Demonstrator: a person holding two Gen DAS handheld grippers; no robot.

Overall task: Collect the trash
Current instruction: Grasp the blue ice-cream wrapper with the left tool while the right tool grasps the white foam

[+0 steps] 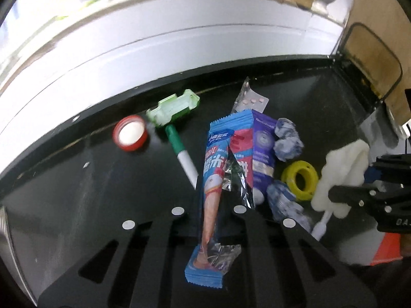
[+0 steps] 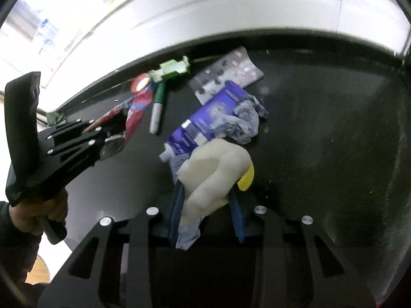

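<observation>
While your left tongs are clamped on the torn blue-and-red foil snack wrapper, your right tongs are pinched on the white sponge-headed cleaning wand. Both pieces sit among the litter on the black worktop — a purple printed sachet, crumpled blue-white paper wads, a yellow plastic ring, a silver pill blister, a red bottle cap and a green-handled scraper. Expect the wrapper to be feather-light, crinkly and slippery — grip it mid-length. The sponge will squash; its thin handle gives firmer hold.
</observation>
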